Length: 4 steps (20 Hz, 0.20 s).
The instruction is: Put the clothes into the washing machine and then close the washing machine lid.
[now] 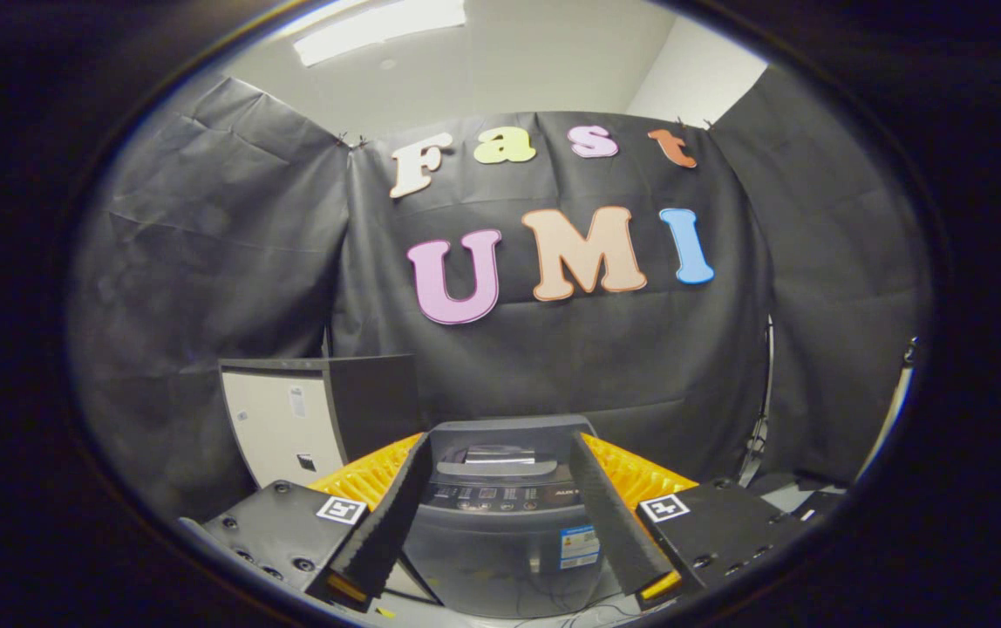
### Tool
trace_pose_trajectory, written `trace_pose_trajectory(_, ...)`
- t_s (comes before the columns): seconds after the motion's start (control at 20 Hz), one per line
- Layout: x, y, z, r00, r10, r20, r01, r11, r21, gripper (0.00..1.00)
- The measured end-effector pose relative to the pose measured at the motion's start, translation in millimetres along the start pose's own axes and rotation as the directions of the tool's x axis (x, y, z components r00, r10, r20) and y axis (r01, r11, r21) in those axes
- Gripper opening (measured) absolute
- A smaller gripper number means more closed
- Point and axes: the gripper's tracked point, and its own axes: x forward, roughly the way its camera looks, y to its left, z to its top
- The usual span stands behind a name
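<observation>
Gripper view: My hand-held gripper (500, 510) has its two fingers (387, 515) spread wide apart with nothing held between them. They angle away from each other, one on each side of the scene ahead.

Between the fingers, and just beyond them, stands a small grey washer (500, 532). I see it from the front and slightly above. A row of buttons (487, 499) runs across its top panel, and a sticker (580, 547) sits on its front wall. Its lid (500, 458) looks flat and down over the tub, though I cannot be sure it is fully shut.

No clothes appear anywhere near the washer or the fingers.

Behind the washer, to the left, a box-like unit (317, 419) stands with a pale front face and a dark side. A black cloth wall (553, 358) hangs behind everything. Above it are a pale ceiling and a bright light strip (378, 26).
</observation>
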Motion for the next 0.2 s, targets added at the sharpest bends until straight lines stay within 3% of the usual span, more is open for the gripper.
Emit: trace_pose_trajectory(0.2, 1.8, 1.7, -2.5, 1.0, 0.007, -0.004, -0.007, 1.0, -0.014, 0.98)
